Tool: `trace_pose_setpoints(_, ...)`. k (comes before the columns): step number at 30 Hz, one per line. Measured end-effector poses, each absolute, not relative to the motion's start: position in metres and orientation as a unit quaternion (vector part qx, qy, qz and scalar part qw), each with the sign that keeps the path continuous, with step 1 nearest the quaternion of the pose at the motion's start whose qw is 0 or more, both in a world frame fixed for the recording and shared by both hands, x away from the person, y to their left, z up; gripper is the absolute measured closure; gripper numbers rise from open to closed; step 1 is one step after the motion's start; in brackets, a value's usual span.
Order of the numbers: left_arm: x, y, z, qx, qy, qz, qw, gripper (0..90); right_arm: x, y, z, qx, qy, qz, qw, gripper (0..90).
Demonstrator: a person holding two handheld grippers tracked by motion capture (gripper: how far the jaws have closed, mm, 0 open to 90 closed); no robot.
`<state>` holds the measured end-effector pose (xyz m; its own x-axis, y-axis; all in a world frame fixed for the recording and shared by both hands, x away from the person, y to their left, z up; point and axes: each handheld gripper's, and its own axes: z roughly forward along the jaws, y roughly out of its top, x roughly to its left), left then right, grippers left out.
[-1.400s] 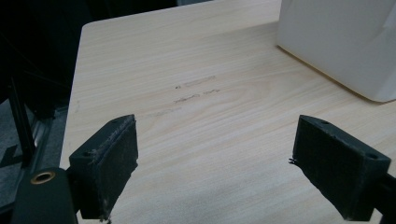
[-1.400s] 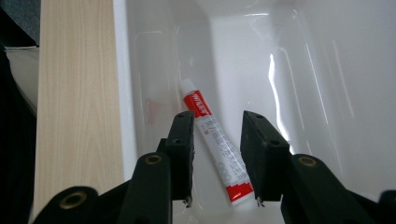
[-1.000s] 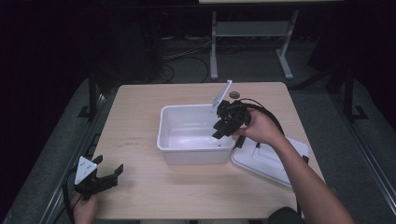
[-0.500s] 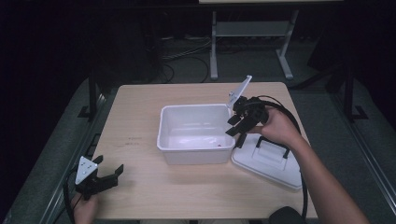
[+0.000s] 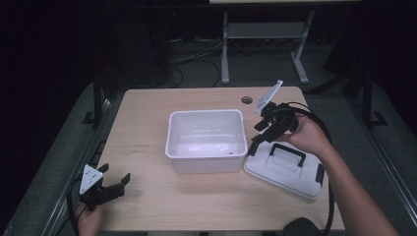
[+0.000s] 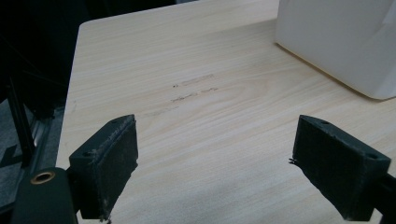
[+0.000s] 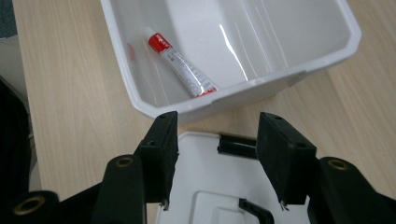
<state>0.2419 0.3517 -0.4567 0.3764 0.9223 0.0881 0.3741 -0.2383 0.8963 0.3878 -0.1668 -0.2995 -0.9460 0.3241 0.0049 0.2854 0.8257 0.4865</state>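
Now right tool (image 5: pixel 259 136) hovers over the white lid (image 5: pixel 287 169), jaws just opening, empty; tube (image 7: pixel 180 62) in bin (image 5: pixel 206 158) at 12 o'clock; left tool (image 5: pixel 109 186) spread, empty.

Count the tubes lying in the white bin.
1. A single red-and-white tube lies flat on the floor of the white bin, angled toward its near wall in the right gripper view. No others visible.

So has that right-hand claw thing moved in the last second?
Yes. The right gripper moved from over the white tub to above the lid.
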Motion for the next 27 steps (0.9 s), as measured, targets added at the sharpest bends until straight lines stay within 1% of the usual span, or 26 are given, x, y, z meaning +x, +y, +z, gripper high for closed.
trace_pose_setpoints(11, 0.242, 0.351, -0.457, 0.717, 0.452, 0.327, 0.418, 13.4, 0.386, -0.197, -0.313, 0.188, 0.95, 0.245, 0.039, 47.0)
trace_pose_setpoints(27, 0.243, 0.35, -0.458, 0.719, 0.452, 0.326, 0.415, 13.4, 0.386, -0.242, -0.346, 0.244, 0.939, 0.239, 0.036, 46.6)
